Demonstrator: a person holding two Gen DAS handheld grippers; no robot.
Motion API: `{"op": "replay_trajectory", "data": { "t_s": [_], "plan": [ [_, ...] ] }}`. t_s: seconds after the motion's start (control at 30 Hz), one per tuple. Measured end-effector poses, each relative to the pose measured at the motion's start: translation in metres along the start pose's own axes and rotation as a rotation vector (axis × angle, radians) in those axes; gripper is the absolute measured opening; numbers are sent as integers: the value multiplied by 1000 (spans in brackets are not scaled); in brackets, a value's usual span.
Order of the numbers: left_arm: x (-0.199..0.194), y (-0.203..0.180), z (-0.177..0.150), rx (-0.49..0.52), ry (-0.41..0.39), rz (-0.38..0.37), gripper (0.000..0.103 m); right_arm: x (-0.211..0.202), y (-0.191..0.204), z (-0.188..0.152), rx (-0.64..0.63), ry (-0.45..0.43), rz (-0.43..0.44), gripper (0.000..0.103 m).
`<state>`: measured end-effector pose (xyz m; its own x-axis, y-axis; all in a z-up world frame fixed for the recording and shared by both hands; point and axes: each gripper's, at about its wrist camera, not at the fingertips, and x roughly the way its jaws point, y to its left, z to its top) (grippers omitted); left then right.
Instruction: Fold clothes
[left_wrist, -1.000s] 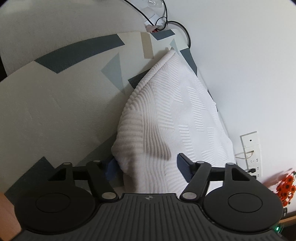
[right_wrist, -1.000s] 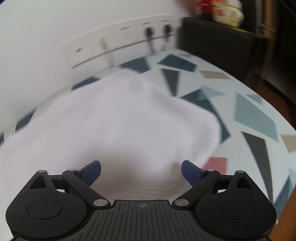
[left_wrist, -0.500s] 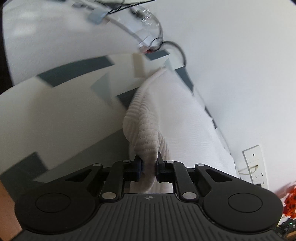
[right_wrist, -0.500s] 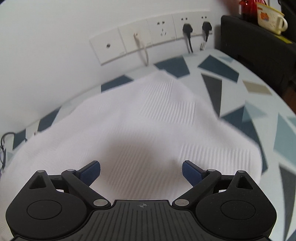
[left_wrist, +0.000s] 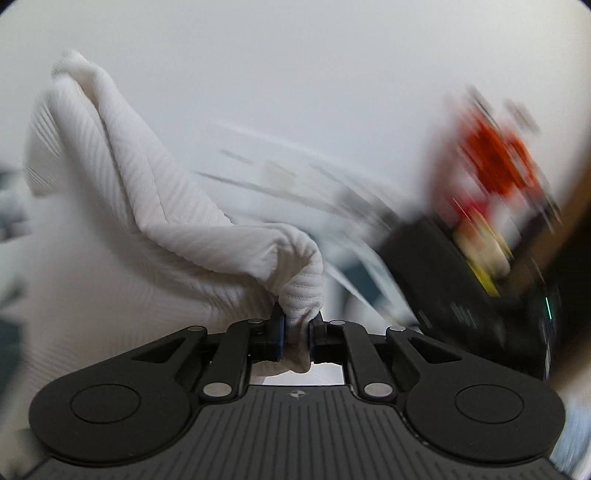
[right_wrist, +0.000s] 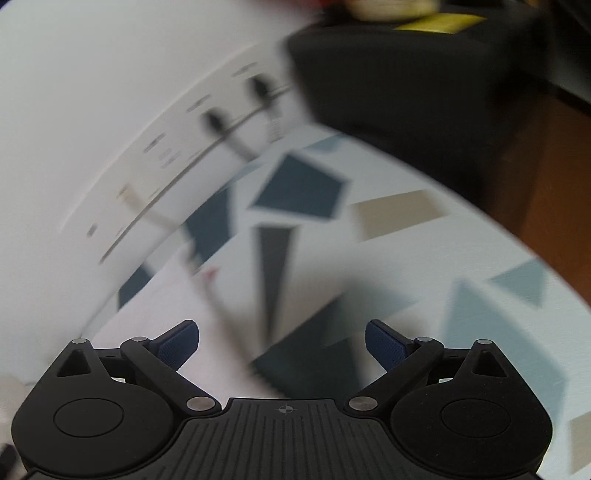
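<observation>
A white ribbed garment (left_wrist: 155, 206) fills the left of the left wrist view. My left gripper (left_wrist: 294, 334) is shut on a bunched fold of it and holds it lifted, with the cloth trailing up and to the left. My right gripper (right_wrist: 282, 343) is open and empty above the patterned tablecloth (right_wrist: 424, 258). A pale edge of the garment (right_wrist: 162, 295) shows blurred at the lower left of the right wrist view.
A white wall with a row of power sockets (right_wrist: 207, 122) and plugged cables runs along the back of the table. A black box (right_wrist: 399, 66) stands at the table's far right; in the left wrist view it (left_wrist: 443, 280) carries blurred red and yellow items.
My left gripper has lifted the pinched garment fold and swung right towards the black box. My right gripper has moved off the garment to above the bare tablecloth. Both views are motion-blurred.
</observation>
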<state>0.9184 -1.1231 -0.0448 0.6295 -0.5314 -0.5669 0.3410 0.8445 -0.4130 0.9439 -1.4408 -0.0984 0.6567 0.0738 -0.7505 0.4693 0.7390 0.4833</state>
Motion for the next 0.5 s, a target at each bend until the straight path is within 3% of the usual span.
{"op": "replay_trajectory", "data": {
  "t_s": [0.07, 0.17, 0.23, 0.3, 0.4, 0.5],
  "plan": [
    [40, -38, -19, 94, 110, -74, 15, -5, -26, 8, 18, -8, -25, 96],
    [73, -63, -46, 169, 239, -75, 21, -10, -57, 15, 27, 0, -51, 95],
    [66, -67, -50, 198, 216, -78, 31, -13, -67, 16, 27, 24, -16, 95],
    [41, -62, -47, 235, 139, -67, 67, -17, -69, 15, 0, 52, 52, 94],
    [2, -48, -43, 294, 18, 6, 73, -21, -62, 8, -63, 110, 162, 94],
    [-24, -23, -46, 314, 24, 136, 73, -19, -50, -9, -133, 189, 241, 94]
  ]
}}
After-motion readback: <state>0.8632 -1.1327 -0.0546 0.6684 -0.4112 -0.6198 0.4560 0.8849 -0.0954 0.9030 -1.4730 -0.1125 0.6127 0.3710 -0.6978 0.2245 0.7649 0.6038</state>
